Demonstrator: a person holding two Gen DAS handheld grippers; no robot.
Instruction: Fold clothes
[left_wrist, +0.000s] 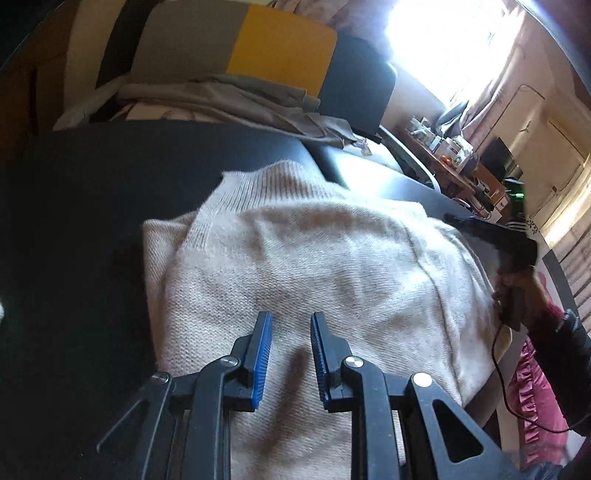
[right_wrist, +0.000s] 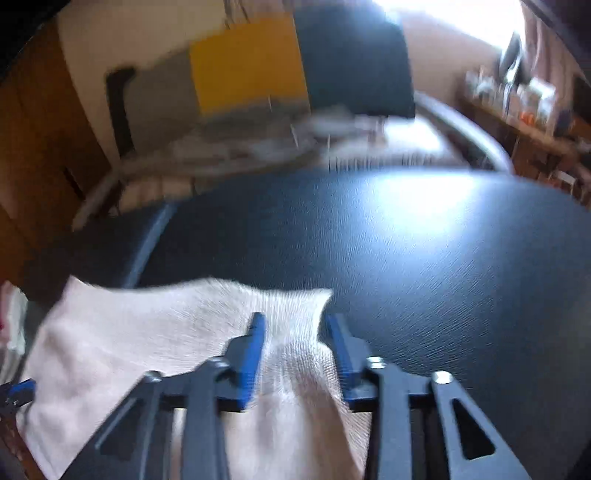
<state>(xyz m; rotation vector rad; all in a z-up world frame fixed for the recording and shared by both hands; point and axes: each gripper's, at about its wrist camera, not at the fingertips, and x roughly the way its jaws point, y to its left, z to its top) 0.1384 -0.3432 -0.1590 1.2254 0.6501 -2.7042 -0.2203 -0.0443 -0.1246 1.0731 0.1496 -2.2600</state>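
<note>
Black table (left_wrist: 92, 206) fills most of both views. Cream knit sweater (left_wrist: 314, 266) lies spread on it, partly folded, collar end toward far edge; in right wrist view it covers near-left part of table (right_wrist: 443, 258). Left gripper (left_wrist: 291, 321) hangs just over sweater w/ blue pads apart, nothing between. Right gripper (right_wrist: 295, 319) (blurry) sits at sweater's edge (right_wrist: 166, 325), pads apart, nothing clamped.
</note>
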